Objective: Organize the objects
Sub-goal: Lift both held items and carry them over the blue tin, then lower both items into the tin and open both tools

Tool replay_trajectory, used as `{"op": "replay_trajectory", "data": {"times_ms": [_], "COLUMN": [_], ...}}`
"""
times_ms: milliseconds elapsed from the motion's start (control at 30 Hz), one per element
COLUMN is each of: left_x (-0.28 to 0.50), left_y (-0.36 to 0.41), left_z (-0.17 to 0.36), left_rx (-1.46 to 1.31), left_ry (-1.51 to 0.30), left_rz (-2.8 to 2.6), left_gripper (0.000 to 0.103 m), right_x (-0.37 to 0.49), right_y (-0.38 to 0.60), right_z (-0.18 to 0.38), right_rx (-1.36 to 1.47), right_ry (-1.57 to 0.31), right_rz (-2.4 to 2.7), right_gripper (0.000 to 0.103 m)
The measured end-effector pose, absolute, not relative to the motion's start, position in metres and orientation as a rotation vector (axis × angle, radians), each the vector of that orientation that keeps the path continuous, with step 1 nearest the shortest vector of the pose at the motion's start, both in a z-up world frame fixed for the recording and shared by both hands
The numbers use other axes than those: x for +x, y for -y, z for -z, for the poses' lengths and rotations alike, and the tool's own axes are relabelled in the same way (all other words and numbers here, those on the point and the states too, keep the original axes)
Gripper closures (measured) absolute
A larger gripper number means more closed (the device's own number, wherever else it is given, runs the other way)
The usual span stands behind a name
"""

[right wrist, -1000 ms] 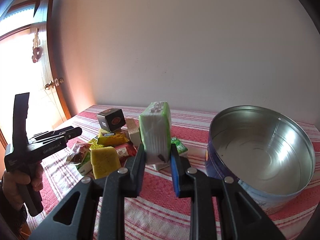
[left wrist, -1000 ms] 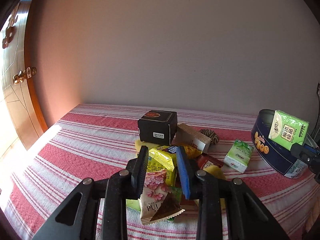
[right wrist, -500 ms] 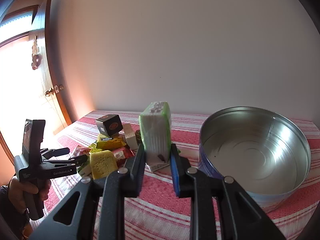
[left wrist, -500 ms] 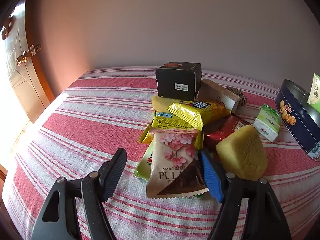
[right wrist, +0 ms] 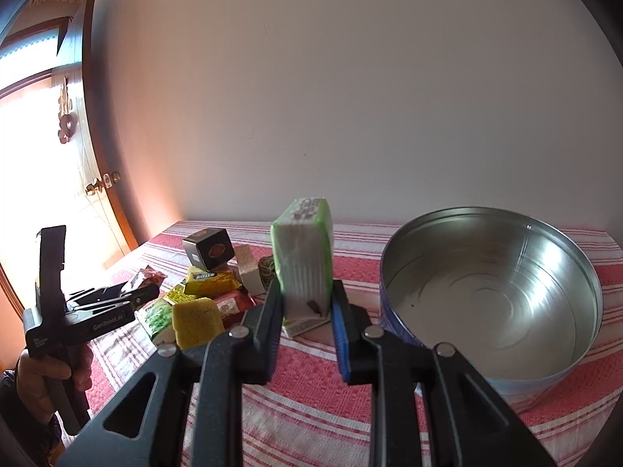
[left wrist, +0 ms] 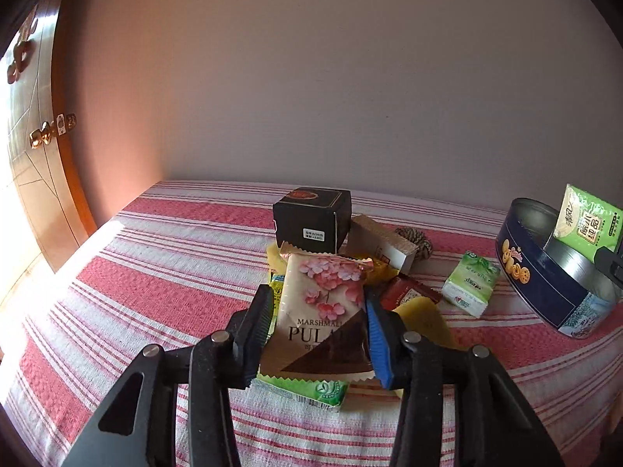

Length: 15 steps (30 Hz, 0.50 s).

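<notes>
The left gripper [left wrist: 317,334] has just closed its jaws onto the marshmallow packet [left wrist: 323,311], lifting it off the counter pile, while the right gripper [right wrist: 305,311] stays clenched on the tissue pack [right wrist: 303,257] beside the empty tin [right wrist: 490,292], so both look ready for binning.

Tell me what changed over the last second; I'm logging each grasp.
The left gripper opened, moved in and has just been closing around the marshmallow packet, now gripped between its fingers. The right gripper stayed clamped on the green tissue pack beside the empty tin.
</notes>
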<state>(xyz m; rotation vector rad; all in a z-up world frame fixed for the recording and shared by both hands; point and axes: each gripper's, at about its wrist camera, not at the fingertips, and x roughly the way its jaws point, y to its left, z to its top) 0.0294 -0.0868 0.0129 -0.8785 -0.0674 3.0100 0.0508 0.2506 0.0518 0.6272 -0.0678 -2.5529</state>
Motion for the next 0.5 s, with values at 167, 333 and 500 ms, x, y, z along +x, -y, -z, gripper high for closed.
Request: {"op": "replay_trajectory", "data": {"times_ms": [167,333,500], "left_x": [0.033,0.024,0.013], "left_y": [0.037,-0.026,-0.091], "left_z": [-0.043,-0.051,-0.048], "left_rx": [-0.754,-0.701,-0.675], "left_ry": [0.008,-0.029,-0.058], "left_rz": [-2.946,-2.838,-2.729], "left_gripper": [0.056,0.056,0.056], "right_x": [0.048,0.037,0.023], "right_y": [-0.280,-0.326,-0.371], "right_z": [-0.056,-0.055,-0.048], "right_rx": [0.600,0.614,0.665], "right_ry": [0.103,0.155,0.147], "right_rz": [2.622,2.729,2.842], "right_gripper": [0.080,0.080,0.080]}}
